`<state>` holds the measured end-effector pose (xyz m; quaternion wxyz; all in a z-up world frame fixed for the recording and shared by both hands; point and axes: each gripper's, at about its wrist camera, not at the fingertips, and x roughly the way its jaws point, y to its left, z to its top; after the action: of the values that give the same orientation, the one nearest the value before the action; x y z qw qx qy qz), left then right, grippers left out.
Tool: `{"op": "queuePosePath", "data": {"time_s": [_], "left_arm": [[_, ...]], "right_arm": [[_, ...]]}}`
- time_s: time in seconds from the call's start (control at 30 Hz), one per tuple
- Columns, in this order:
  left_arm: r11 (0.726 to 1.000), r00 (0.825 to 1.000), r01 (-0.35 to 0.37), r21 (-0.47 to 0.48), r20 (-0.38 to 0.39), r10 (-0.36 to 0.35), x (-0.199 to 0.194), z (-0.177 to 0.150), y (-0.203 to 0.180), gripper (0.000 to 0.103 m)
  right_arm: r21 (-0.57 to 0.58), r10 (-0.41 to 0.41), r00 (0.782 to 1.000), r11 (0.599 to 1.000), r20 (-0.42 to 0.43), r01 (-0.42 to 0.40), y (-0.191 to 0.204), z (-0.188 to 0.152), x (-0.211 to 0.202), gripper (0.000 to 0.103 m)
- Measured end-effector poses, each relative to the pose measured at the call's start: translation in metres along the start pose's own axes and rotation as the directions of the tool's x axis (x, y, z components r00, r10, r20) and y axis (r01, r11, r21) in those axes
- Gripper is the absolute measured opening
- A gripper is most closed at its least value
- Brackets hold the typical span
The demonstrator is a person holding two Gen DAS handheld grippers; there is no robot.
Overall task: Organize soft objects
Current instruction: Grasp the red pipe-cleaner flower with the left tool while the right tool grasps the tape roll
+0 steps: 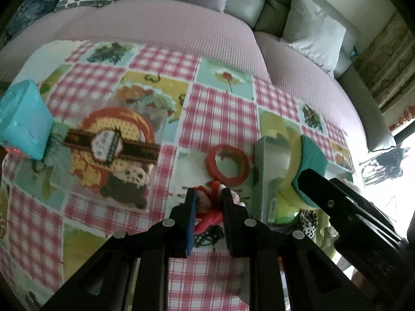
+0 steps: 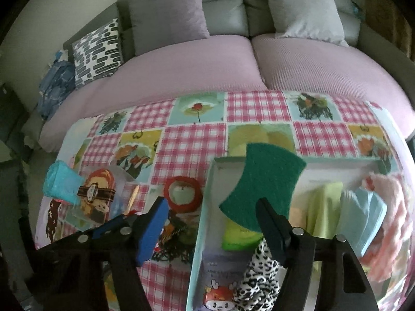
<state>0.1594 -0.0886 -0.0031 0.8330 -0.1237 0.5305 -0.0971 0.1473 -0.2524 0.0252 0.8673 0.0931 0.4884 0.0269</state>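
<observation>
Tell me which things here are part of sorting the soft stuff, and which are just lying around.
Part of the job: green sponge, red scrunchie, leopard-print scrunchie, white box, red soft item in left gripper.
Lying around: sofa cushions, checked tablecloth.

Dim, soft daylight, blown-out glare from what seems a window [image 1: 396, 171] at right, heavy fisheye bending, dark vignetted corners, slight overall blur.
</observation>
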Motion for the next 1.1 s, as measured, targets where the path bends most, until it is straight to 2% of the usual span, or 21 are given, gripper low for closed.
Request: {"op": "queuePosePath", "data": {"time_s": [0.1, 0.2, 0.6, 0.77, 1.1], "left_arm": [[1.000, 1.000, -0.010, 0.004, 0.025, 0.010, -0.006, 0.004, -0.001, 0.020], [1.000, 0.998, 0.004, -0.004, 0.061, -0.004, -0.018, 0.007, 0.002, 0.020], [0.997, 0.982, -0.048, -0.061, 0.178, 0.058, -0.058, 0.016, 0.030, 0.020], [0.995, 0.983, -0.061, -0.085, 0.169, 0.075, -0.054, 0.018, 0.040, 0.020], [0.989, 0.979, -0.075, -0.127, 0.179, 0.097, -0.061, 0.019, 0.059, 0.020]], "right_arm": [[-0.032, 0.001, 1.000, 0.999, 0.001, -0.001, 0.006, 0.007, 0.000, 0.069], [-0.055, 0.017, 1.000, 0.998, -0.025, -0.018, 0.011, 0.014, 0.006, 0.060], [-0.151, 0.011, 0.991, 0.988, -0.133, -0.031, 0.030, 0.026, 0.037, 0.056], [-0.185, 0.015, 0.981, 0.981, -0.194, -0.051, 0.046, 0.021, 0.061, 0.056], [-0.228, -0.038, 0.965, 0.973, -0.259, -0.023, 0.058, 0.016, 0.096, 0.055]]}}
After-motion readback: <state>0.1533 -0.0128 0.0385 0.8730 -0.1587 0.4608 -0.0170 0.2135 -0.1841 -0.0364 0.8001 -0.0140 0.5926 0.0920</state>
